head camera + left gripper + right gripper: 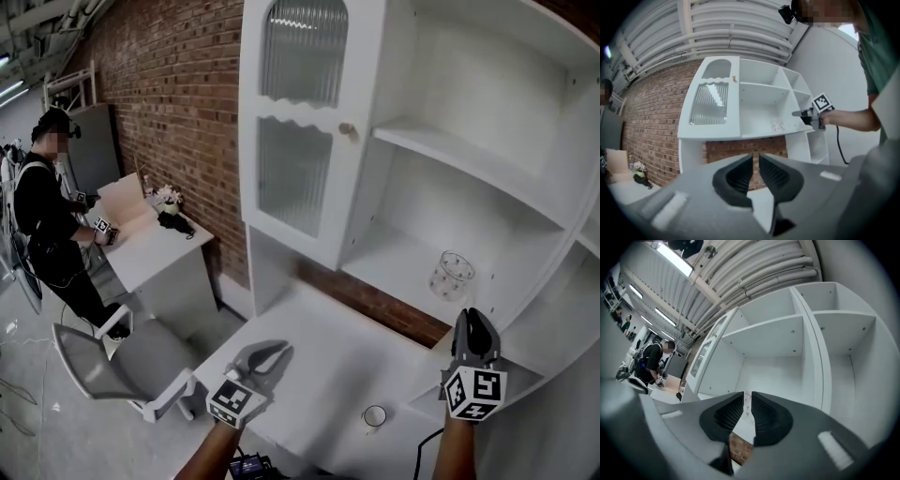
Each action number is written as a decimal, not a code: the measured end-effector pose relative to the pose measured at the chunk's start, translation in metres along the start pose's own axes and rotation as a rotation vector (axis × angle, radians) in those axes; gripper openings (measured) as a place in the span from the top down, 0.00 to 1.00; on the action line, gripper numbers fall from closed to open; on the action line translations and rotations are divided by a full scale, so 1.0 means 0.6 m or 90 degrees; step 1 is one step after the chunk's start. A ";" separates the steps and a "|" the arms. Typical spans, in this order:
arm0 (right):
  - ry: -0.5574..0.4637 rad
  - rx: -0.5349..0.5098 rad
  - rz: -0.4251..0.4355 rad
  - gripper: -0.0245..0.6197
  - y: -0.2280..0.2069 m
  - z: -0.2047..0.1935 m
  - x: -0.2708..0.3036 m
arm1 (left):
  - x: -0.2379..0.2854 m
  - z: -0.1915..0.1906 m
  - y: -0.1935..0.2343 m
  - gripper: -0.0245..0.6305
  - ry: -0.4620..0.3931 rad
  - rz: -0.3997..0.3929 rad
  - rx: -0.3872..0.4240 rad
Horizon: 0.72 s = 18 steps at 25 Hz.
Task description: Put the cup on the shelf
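Left gripper (273, 355) hovers above the white table (328, 361), jaws slightly apart with nothing between them. Right gripper (473, 319) is near the cup (451, 276), jaws narrowly parted and empty. The cup, clear glass with small speckles, stands upright on the cabinet's lower shelf (394, 255).

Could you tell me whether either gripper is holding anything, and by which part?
Nothing is held. The left gripper and the right gripper each show a bare gap between their jaws; the glass cup stands free on the shelf.
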State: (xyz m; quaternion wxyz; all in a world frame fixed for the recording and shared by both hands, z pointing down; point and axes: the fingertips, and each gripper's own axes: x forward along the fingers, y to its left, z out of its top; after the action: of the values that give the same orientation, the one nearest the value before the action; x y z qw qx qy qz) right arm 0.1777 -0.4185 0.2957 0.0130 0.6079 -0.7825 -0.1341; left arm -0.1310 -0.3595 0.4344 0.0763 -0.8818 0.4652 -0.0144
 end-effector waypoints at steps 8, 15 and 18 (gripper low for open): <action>-0.028 -0.007 0.139 0.95 0.114 -0.001 -0.039 | -0.009 0.008 -0.001 0.90 0.000 -0.007 0.002; -0.001 0.007 0.272 0.95 0.217 -0.040 -0.068 | -0.030 0.009 0.003 0.90 0.001 -0.006 0.009; 0.022 0.016 0.320 0.95 0.259 -0.064 -0.086 | -0.040 0.010 0.003 0.90 -0.002 -0.006 0.004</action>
State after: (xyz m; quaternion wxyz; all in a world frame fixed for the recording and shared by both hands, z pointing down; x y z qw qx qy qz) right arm 0.0511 -0.3419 0.3752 0.0518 0.3966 -0.9103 -0.1068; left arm -0.1456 -0.3403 0.4290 0.0794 -0.8837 0.4610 -0.0151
